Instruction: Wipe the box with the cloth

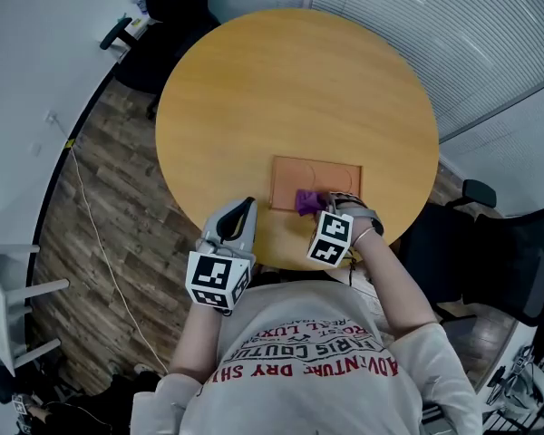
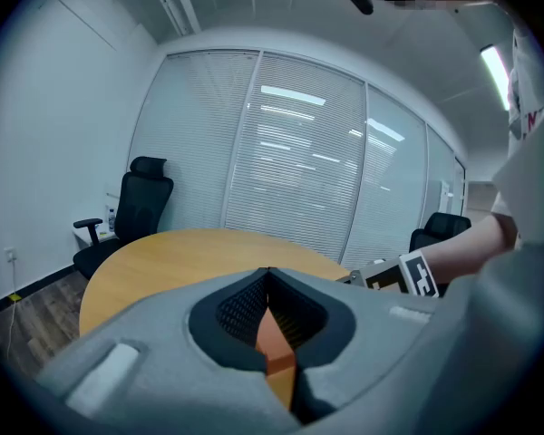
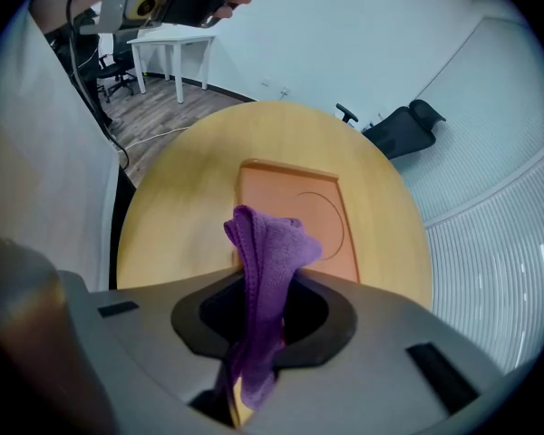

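We hold the purple cloth tight in our right gripper. Its two jaws squeeze the cloth, and the loose end sticks out past them, over the near edge of the flat orange box. The box lies flat on the round wooden table, on the side close to us. Our left gripper has its jaws pressed together with nothing in them, and it is over the table edge, just left of the box.
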Tool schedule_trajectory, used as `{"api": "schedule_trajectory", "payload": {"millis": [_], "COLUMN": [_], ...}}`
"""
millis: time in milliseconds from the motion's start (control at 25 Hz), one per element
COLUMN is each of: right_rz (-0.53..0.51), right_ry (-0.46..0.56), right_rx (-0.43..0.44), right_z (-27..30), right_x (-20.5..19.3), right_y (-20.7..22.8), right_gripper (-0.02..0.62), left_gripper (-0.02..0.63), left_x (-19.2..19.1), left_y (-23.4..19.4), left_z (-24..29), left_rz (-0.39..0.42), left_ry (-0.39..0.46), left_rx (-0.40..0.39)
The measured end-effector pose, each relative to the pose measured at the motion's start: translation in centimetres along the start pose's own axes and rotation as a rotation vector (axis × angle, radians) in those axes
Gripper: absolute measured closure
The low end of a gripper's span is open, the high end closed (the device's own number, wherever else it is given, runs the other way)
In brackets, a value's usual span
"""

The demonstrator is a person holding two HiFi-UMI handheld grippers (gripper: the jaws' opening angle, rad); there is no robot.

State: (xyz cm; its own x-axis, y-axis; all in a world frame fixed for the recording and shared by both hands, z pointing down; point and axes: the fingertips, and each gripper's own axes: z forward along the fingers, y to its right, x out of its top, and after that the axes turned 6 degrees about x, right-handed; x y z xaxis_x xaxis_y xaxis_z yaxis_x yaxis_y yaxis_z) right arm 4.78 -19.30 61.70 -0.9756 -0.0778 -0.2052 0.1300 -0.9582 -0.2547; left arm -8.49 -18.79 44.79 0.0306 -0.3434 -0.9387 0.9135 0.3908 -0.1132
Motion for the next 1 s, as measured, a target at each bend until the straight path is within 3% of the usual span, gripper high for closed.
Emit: {"api": "schedule_trajectory", "payload": {"millis": [280, 600, 720, 1000], "right_rz": [0.051, 0.166, 0.201, 0.147], "right_ry": [-0.005, -0.011, 0.013, 0.004], "right_rx": [-0.004, 0.056, 0.044, -0.033], "right_z": [-0.6, -0.5, -1.7, -4.0], "right_x": [-0.1, -1.3, -1.8, -4.1], "right_y": [-2.9, -7.0, -5.9, -0.8], "right_gripper": [0.518, 0.518, 0.518, 0.518], "left_gripper": [0.597, 0.597, 0.597, 0.597], "left_x": [-1.5, -1.2, -0.5, 1.3], "left_y": [1.0, 1.7, 2.2, 4.2], "left_z": [-0.4, -0.3, 0.6, 2.6], "left_rz": [0.011, 0.045, 0.051, 0.057], "left_ry": [-0.030, -0.031, -0.017, 0.022], "left_rx": [-0.075, -0.132, -0.134, -0.116]}}
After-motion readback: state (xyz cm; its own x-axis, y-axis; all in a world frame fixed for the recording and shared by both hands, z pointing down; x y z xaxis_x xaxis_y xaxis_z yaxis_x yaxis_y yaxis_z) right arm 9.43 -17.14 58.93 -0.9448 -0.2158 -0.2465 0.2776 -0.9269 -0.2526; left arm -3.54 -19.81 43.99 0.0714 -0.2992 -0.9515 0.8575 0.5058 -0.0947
